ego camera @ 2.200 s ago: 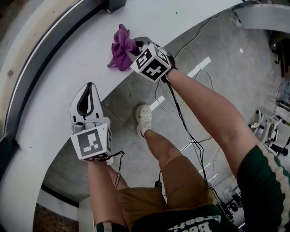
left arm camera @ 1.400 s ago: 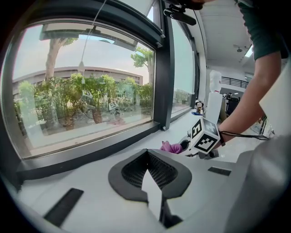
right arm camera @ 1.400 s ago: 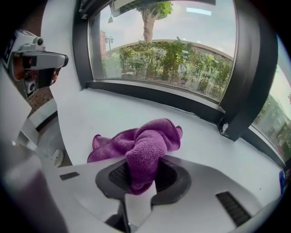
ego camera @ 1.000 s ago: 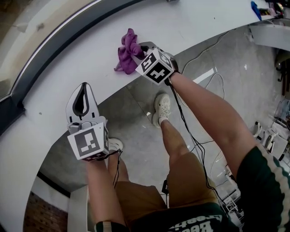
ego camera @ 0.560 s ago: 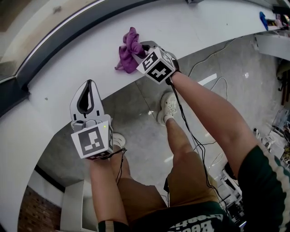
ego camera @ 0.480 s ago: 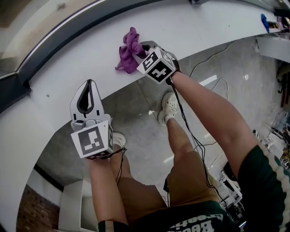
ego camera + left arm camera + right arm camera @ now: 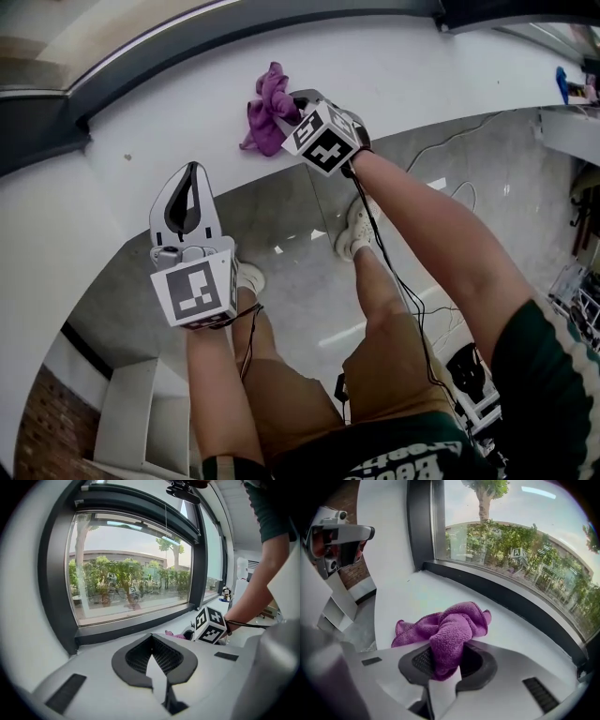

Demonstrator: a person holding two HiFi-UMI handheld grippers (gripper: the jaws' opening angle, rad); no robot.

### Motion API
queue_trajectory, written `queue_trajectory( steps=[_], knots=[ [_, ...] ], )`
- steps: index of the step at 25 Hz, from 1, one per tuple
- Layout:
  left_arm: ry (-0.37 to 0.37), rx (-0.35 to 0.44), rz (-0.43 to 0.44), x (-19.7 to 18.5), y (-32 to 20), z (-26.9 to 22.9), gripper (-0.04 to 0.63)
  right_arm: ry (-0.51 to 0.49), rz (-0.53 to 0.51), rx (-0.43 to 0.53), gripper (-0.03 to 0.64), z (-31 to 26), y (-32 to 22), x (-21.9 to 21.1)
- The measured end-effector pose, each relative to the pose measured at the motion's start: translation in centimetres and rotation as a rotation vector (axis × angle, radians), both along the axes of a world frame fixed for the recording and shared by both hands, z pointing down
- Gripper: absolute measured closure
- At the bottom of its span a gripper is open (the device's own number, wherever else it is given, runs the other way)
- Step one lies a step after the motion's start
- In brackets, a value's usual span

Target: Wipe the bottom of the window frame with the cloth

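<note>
Right gripper [image 7: 292, 101]: clenching purple cloth [image 7: 265, 105], upper centre, on white sill [image 7: 422, 66], seemingly short of dark window frame [image 7: 234, 39]. Left gripper [image 7: 191, 171]: closed, empty. Change: frame corner drifting upward at left; person repositioning, wiping pending.

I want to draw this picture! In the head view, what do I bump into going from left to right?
left claw, shut and empty → purple cloth on the white window ledge → right claw, pinching the cloth
</note>
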State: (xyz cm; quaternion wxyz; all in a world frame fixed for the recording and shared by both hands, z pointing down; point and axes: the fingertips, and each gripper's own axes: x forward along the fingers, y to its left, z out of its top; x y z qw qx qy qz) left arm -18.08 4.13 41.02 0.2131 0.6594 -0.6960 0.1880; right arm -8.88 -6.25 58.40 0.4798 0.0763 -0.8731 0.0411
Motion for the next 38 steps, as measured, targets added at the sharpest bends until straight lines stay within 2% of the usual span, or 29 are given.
queue_trajectory(
  steps=[13, 26, 38],
  knots=[
    [0.003, 0.011, -0.143, -8.5, 7.7, -1.4, 0.589, -0.006, -0.154, -0.011, 0.518, -0.1, 7.7, -12.0],
    [0.016, 0.017, -0.216, -12.8, 11.4, -2.8, 0.589, -0.054, -0.282, -0.061, 0.518, 0.0, 15.8, -22.6],
    [0.023, -0.008, -0.245, -14.4, 13.3, -2.3, 0.589, -0.102, -0.289, -0.1, 0.518, -0.3, 19.5, -26.6]
  ],
)
